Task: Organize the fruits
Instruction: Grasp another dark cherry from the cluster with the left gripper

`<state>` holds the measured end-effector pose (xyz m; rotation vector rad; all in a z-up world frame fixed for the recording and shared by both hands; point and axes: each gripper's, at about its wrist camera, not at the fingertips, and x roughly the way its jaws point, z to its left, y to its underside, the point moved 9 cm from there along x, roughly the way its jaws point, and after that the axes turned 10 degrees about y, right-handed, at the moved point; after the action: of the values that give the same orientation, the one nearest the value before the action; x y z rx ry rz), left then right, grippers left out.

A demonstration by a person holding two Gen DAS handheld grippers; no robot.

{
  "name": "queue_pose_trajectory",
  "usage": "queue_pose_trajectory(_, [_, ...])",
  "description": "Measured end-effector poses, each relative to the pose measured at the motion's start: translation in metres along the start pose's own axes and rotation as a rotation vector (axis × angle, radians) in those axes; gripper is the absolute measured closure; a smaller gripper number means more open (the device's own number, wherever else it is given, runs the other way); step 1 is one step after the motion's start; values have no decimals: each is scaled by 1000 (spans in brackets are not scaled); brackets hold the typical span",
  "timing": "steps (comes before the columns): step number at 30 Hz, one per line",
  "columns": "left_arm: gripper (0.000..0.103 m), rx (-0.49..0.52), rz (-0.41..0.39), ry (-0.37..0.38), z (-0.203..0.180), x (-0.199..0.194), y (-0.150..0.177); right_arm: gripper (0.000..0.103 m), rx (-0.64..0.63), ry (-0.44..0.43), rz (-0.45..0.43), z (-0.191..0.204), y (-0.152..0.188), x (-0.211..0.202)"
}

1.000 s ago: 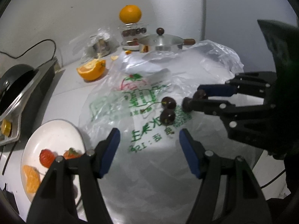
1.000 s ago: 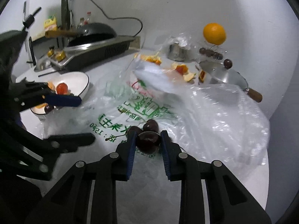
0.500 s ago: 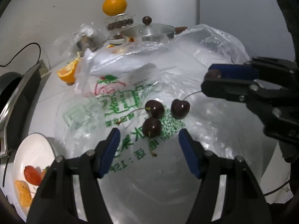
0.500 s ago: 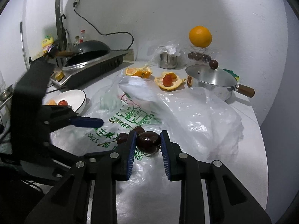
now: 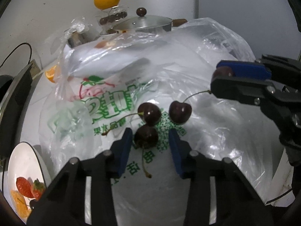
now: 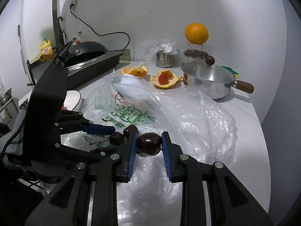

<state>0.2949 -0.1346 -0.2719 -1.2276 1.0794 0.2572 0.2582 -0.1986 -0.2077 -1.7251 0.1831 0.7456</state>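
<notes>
On the plastic bag: three dark cherries (image 5: 148, 124) lie close together on the printed plastic bag (image 5: 116, 101), two of them touching, stems loose.
Nearest cherry: this cherry (image 5: 146, 137) sits between the pads of the left gripper (image 5: 150, 146), which are spread to either side of it and not yet pinching.
Held cherry: a fourth cherry (image 6: 149, 144) is pinched between the blue pads of the right gripper (image 6: 148, 146), raised just above the bag.
Handling: cherries look light, round and glossy, so likely to roll or slip; the skin bruises easily, so a gentle squeeze across the widest part seems wiser than tugging the thin stem.
Bag: thin, crinkled and slick; it may shift or lift under a pad that presses down.
Plate: the white plate (image 5: 24, 162), at the left edge of the bag, holds strawberries (image 5: 28, 186) and an orange piece, a likely place for the cherries.
Farther off: a whole orange (image 6: 196, 33) on a glass stand, orange peel (image 6: 165, 79), and a lidded steel pot (image 6: 208, 79) by the wall.
</notes>
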Motion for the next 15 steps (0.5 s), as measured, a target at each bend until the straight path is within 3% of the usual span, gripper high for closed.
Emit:
queue_pose_trajectory(7, [76, 0, -2, -7, 3, 0, -2, 75, 4, 9, 0, 0, 1, -2])
queue_pose_trajectory(15, [76, -11, -25, 8, -1, -14, 0, 75, -3, 18, -5, 4, 0, -7])
